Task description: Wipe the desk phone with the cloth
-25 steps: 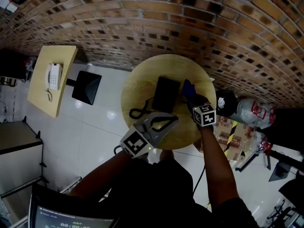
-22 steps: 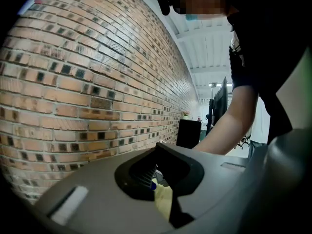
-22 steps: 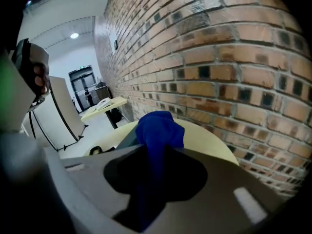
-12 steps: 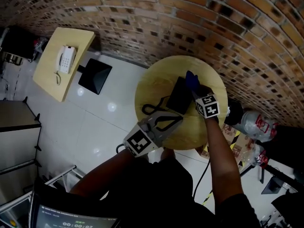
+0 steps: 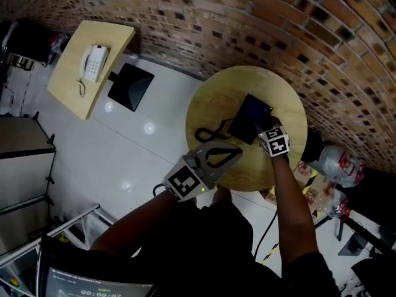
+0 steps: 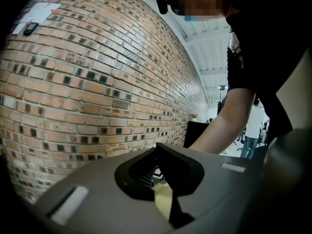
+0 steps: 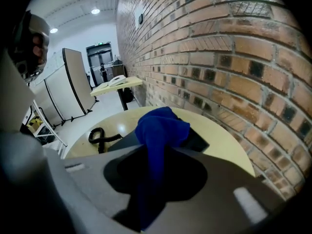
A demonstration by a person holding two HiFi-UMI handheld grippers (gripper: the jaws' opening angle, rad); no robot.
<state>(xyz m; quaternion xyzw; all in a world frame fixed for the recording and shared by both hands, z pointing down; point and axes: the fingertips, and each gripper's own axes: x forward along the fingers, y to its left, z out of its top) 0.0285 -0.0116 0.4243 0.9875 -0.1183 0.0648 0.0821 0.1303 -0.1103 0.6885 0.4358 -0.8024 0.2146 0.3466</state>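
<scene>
The desk phone (image 5: 244,125) lies on the round table (image 5: 210,101). The blue cloth (image 7: 158,130), clamped in the right hand-held gripper (image 5: 263,124), now drags across its top rather than at its far right corner, so wiping is under way. The left hand-held gripper (image 5: 235,153), jaws together and empty, hovers at the near edge.

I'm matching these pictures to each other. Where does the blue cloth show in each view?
Head view: blue cloth right of centre, over the desk phone, ahead of the right gripper.
Left gripper view: not clearly in it.
Right gripper view: the cloth at centre, pinched in the jaws.
Shared landmark: the brick wall.
</scene>
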